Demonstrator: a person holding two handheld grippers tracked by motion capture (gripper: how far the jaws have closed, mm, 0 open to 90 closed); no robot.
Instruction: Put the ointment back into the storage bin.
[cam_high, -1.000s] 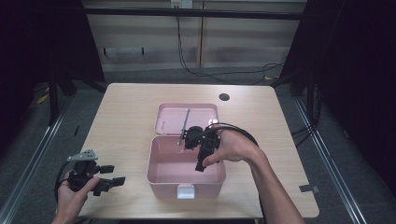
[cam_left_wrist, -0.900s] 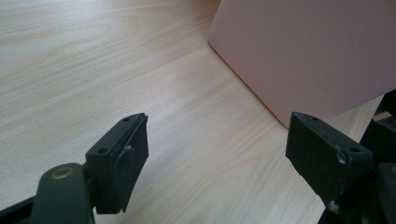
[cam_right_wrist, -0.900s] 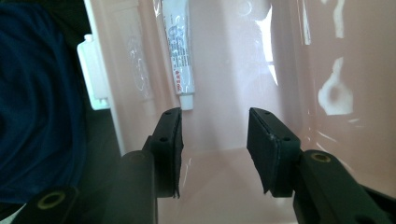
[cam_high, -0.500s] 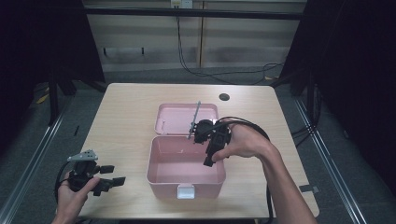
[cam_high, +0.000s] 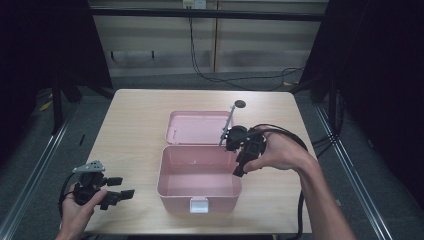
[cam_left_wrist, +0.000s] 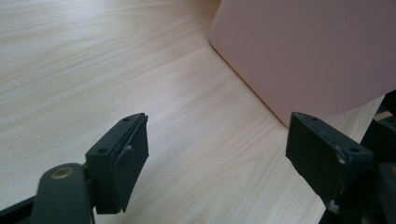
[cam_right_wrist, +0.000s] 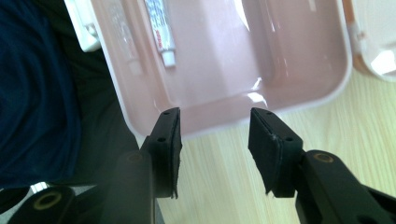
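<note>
The right tongs (cam_right_wrist: 212, 140), jaws partly apart and just opened wider, hold nothing above the open pink plastic box (cam_high: 199, 177); inside lies a small white tube (cam_right_wrist: 161, 32). The left tongs (cam_high: 120, 187) gape empty over the pale wooden tabletop (cam_high: 130, 135), box beside them.

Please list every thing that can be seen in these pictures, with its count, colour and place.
box: one, pink, open, front middle of table.
lid: one, pink, lying open behind the box.
tube: one, white with print, inside the box by its wall.
round disc: one, dark, far side of table.
table: one, light wood.
left claw: one, black, jaws apart, near front left corner.
right claw: one, black, jaws apart with nothing between, over the box's right rim.
</note>
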